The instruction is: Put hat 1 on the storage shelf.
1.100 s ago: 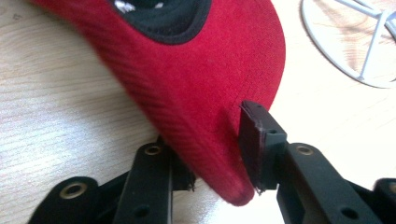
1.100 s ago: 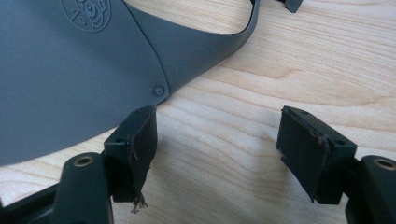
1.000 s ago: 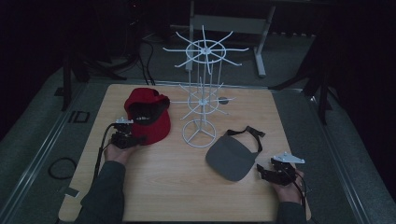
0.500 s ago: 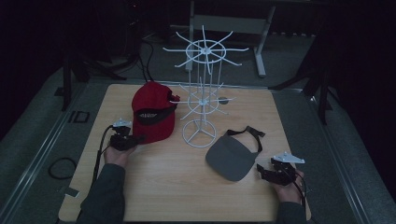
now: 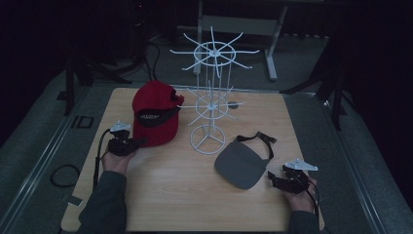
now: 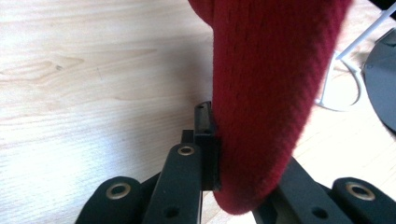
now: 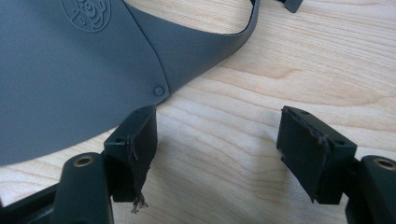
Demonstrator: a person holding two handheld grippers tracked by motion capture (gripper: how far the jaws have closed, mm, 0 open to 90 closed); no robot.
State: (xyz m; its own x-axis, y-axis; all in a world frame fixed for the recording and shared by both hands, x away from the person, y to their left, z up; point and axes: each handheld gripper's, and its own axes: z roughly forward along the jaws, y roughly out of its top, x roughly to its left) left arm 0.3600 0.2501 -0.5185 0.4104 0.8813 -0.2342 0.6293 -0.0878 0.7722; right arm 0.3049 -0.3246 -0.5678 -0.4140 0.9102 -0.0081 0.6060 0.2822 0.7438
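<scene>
Two hats and one wire rack on a pale wooden table [image 5: 160,195] in a dark room.

The table's light wood grain stands over grey flooring. One red cap [image 5: 155,113] sits at the left, its brim pinched by the left gripper [image 5: 130,144], jaws closed on the fabric. One grey visor [image 5: 242,163] lies flat at the right; the right gripper [image 5: 277,179] rests beside it, jaws apart and empty. One white wire display rack [image 5: 210,97] stands between the hats.

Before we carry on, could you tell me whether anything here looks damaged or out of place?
The right gripper has worn pads: the black lining is torn and a frayed thread hangs off one, the other's edge is ragged. Otherwise nothing stands out; the red cap and grey visor look intact.
</scene>
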